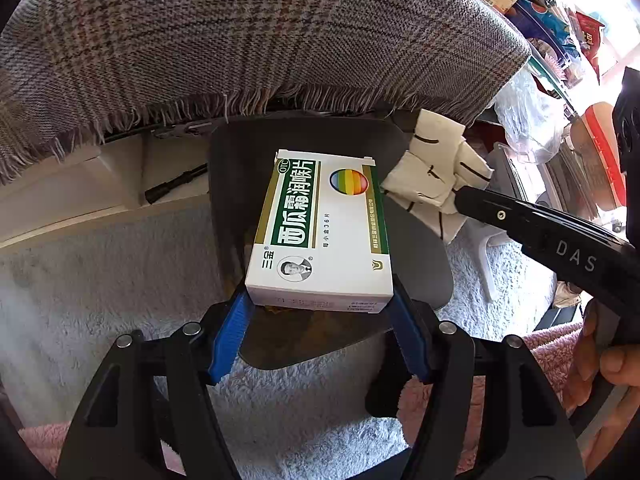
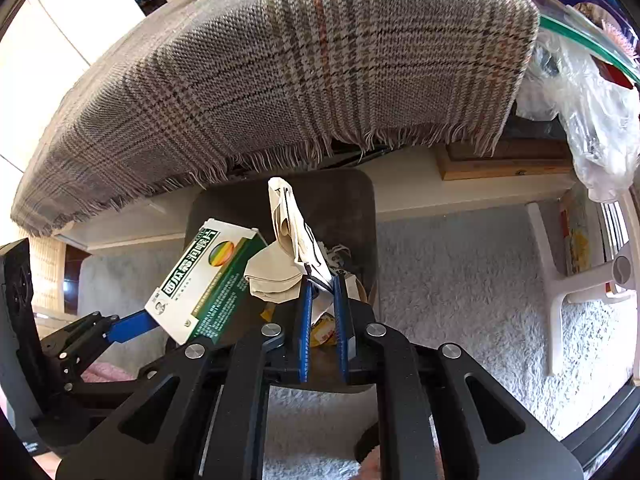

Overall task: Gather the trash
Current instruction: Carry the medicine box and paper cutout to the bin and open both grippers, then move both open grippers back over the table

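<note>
White cardboard, green-banded and printed with a rainbow oval, fills the left wrist view: the flat medicine box is clamped at its near end between the blue pads of the left gripper, its long axis running straight away from the jaws over the open mouth of the dark grey bin on the pale shaggy rug, so I judge the step to be the drop, which calls for spreading the jaws. From the right wrist view, the right gripper is nearly closed on a crumpled cream paper wad that stands up from the jaws toward the bin's far rim, beside the tilted box.
</note>
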Motion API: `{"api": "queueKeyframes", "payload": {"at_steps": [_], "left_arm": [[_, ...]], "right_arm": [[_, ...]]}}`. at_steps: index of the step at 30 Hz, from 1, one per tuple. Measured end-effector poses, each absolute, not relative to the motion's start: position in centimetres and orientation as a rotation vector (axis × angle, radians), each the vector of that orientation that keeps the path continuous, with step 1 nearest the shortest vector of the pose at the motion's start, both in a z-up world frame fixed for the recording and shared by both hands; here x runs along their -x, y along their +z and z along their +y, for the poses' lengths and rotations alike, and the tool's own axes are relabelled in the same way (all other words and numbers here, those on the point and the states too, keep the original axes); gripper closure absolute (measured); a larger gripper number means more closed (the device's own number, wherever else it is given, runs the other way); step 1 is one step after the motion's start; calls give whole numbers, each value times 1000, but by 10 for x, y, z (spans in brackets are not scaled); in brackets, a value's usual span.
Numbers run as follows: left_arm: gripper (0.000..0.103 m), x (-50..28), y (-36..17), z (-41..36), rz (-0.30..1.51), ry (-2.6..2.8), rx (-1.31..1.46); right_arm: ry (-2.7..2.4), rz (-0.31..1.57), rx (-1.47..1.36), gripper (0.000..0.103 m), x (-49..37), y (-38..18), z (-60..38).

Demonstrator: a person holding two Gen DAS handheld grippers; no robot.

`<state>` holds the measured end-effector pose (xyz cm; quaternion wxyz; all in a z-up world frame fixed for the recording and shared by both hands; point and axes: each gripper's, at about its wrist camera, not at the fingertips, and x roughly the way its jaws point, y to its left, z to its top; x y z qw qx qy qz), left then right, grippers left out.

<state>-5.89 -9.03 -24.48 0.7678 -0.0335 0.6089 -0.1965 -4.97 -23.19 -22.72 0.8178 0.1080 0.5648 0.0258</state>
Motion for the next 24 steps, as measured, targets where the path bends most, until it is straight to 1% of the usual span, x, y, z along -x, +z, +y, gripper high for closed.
{"api": "queueKeyframes", "payload": {"at_steps": [2, 5, 6, 7, 8, 9, 11, 12, 13, 14, 16, 18, 20, 24], "left_arm": [[40, 57, -246, -91, 1326, -423, 76], [40, 54, -248, -92, 1333, -414, 77], [40, 53, -248, -91, 1334, -413, 76], [40, 53, -248, -90, 1335, -411, 75], [40, 53, -248, -89, 1334, -408, 72], [40, 53, -247, -87, 1332, -404, 65], [30, 55, -245, -79, 1322, -398, 56], [28, 56, -243, -77, 1314, -392, 54], [24, 56, -242, -75, 1309, -388, 52], [18, 56, -240, -74, 1303, -384, 53], [14, 56, -235, -69, 1290, -380, 57], [8, 57, -231, -66, 1279, -376, 58], [8, 57, -227, -67, 1277, -377, 61], [8, 58, -207, -65, 1267, -388, 64]], "right_arm": [[47, 1215, -226, 87, 48, -229, -229], [54, 1222, -243, 80, 44, -230, -227], [53, 1219, -242, 67, 44, -230, -228], [51, 1212, -246, 52, 43, -230, -229], [50, 1200, -256, 49, 44, -228, -230], [45, 1193, -258, 48, 44, -227, -231], [32, 1183, -260, 45, 43, -225, -234], [19, 1178, -264, 38, 44, -224, -236], [9, 1173, -263, 29, 43, -223, -237], [-2, 1165, -260, 24, 43, -222, -238], [-18, 1149, -253, 12, 45, -219, -239], [-28, 1144, -249, 7, 45, -219, -241], [-27, 1152, -259, 4, 45, -220, -243], [9, 1190, -325, 4, 41, -216, -246]]}}
